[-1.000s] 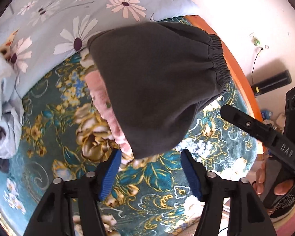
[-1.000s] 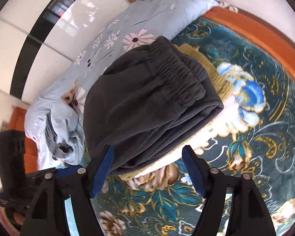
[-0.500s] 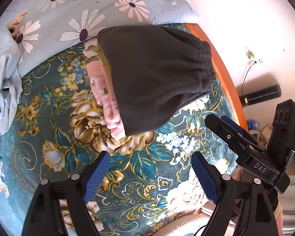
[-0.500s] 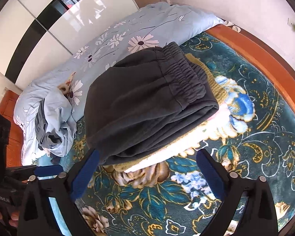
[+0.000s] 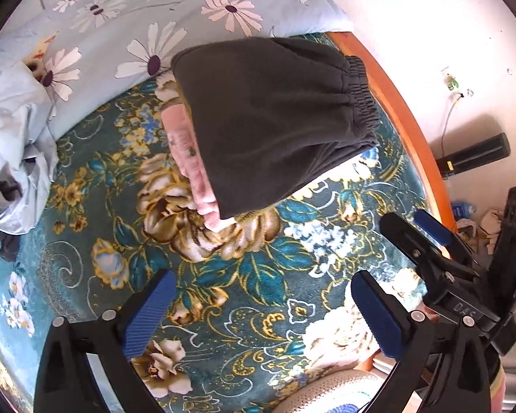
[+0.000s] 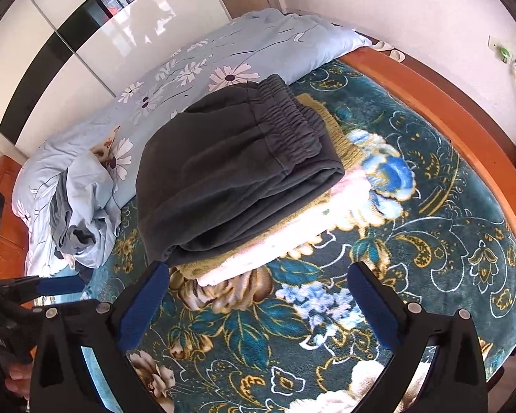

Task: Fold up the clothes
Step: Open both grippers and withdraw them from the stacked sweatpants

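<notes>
Folded dark grey trousers [image 6: 234,168] top a stack on the bed, over an olive knit [image 6: 344,137] and a pink garment [image 5: 192,168]. The stack sits on the teal floral blanket [image 5: 258,275], far side, just beside the light blue daisy duvet [image 6: 223,55]. Left gripper [image 5: 261,313] and right gripper [image 6: 258,303] are both near the stack, fingers spread wide, holding nothing. Crumpled pale blue clothes [image 6: 82,213] lie at the left.

Dark grey trousers [image 6: 237,172] top olive and pink folds. The blanket [image 6: 430,213] is teal with gold flowers; the duvet [image 5: 127,44] pale blue with daisies.
</notes>
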Available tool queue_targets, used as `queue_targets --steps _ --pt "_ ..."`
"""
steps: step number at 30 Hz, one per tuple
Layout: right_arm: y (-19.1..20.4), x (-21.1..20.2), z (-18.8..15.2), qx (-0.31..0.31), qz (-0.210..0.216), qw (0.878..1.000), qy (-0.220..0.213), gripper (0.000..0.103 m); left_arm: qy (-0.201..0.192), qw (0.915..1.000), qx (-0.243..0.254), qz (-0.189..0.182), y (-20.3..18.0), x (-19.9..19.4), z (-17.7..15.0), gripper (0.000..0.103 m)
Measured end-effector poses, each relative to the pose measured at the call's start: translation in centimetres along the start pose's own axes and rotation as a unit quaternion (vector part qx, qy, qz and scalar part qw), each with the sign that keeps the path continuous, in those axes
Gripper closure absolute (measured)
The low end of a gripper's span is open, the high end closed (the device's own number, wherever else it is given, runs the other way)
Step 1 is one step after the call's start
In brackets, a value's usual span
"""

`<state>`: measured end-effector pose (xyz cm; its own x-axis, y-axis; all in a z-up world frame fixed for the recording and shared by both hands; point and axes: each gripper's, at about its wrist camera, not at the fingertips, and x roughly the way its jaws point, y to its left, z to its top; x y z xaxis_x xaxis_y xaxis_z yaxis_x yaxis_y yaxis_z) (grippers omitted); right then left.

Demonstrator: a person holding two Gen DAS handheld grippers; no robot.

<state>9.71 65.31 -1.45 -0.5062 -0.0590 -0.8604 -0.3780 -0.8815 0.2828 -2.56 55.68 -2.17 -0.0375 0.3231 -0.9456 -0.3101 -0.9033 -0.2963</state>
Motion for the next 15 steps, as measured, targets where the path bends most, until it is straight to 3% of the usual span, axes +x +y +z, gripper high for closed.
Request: queue_targets --steps 7,15 --pt "0.1 -0.6 -0.3 -0.006 -0.002 1.000 -0.002 0.000 -0.048 0.9962 0.015 0.070 -0.4 -0.5 -0.8 0.000" --pt "0.3 -0.1 -0.5 -0.011 -0.003 1.000 0.006 0.000 -0.069 0.9931 0.038 0.086 -0.4 0.2 -1.4 0.000"
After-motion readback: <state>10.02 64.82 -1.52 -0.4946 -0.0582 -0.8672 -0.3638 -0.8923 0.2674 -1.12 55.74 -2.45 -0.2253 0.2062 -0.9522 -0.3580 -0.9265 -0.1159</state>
